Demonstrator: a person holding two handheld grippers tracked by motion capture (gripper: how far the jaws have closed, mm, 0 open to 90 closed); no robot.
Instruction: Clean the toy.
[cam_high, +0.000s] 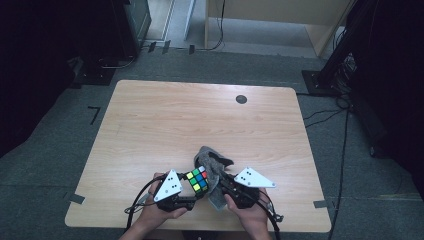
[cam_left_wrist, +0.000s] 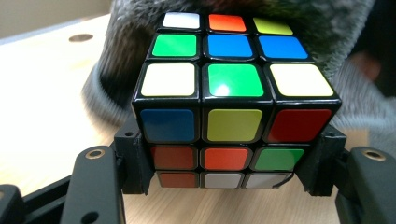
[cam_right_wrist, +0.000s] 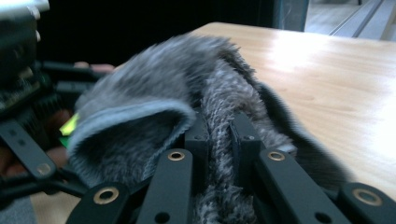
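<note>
Cube (cam_left_wrist: 231, 88) sits clamped in the left gripper (cam_high: 192, 192) near the bench's (cam_high: 150, 130) front edge; the right gripper (cam_right_wrist: 219, 140), pinching grey cloth (cam_right_wrist: 154, 102), should rub each face firmly while the cube stays steady.

The high view is dim, its left and right edges sinking into black, while the surface (cam_high: 200, 125) is evenly lit from above. In the left gripper view, glare spots the cube (cam_left_wrist: 233, 100), which is sharp against a soft background. The right gripper view blurs the grey cloth (cam_right_wrist: 187, 112); the surface's far edge is washed out.
</note>
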